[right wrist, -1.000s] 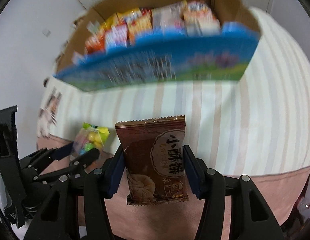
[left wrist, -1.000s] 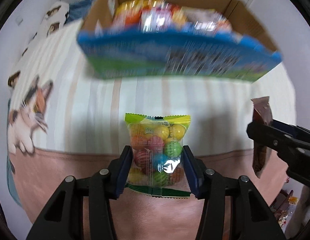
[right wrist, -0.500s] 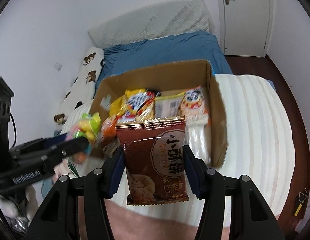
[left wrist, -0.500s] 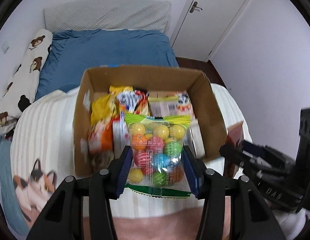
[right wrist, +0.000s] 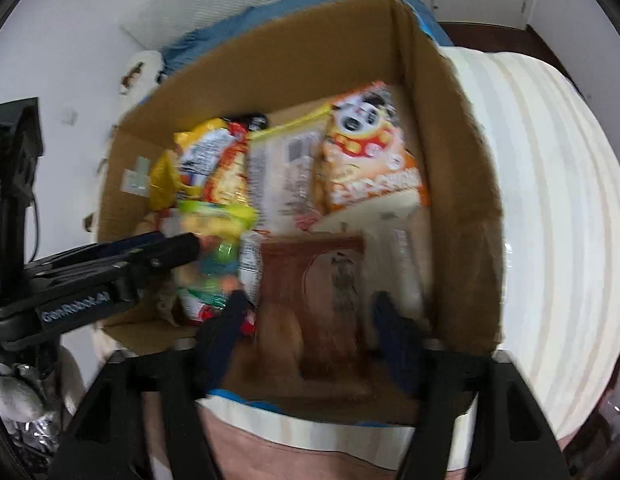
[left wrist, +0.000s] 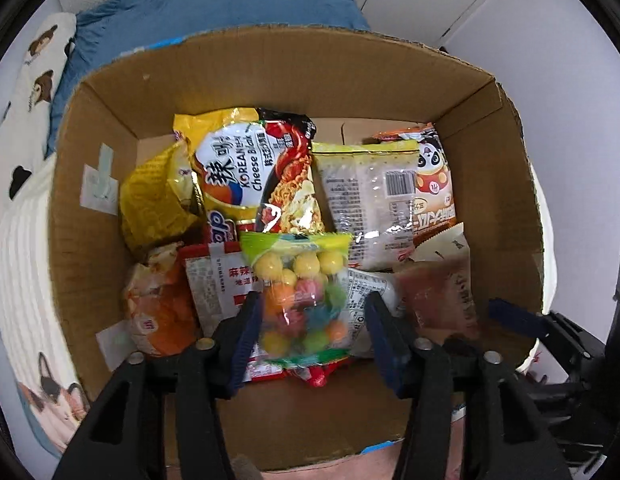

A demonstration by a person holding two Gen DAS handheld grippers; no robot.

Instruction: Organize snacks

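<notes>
Both grippers hang over an open cardboard box [left wrist: 90, 200] full of snack packets. My left gripper [left wrist: 311, 312] points down into it and its jaws are opening. A clear bag of coloured candy balls [left wrist: 302, 292] sits between them, blurred, with a gap at the right pad. My right gripper [right wrist: 310, 308] is beside it, its jaws also opening wide. A brown biscuit packet [right wrist: 321, 280] lies blurred between them, clear of both pads. The left wrist view shows that brown packet [left wrist: 437, 296] at the right, inside the box.
The box holds noodle packs [left wrist: 254, 168], a yellow bag [left wrist: 158, 200], an orange panda packet [right wrist: 369, 148] and other wrappers. It stands on a striped cream bedcover [right wrist: 557, 200]. A blue blanket [left wrist: 214, 8] and the wall lie beyond.
Both grippers have travelled from in front of the box to above its inside. Their jaws have widened, and the candy bag and brown packet have come loose from the pads.
</notes>
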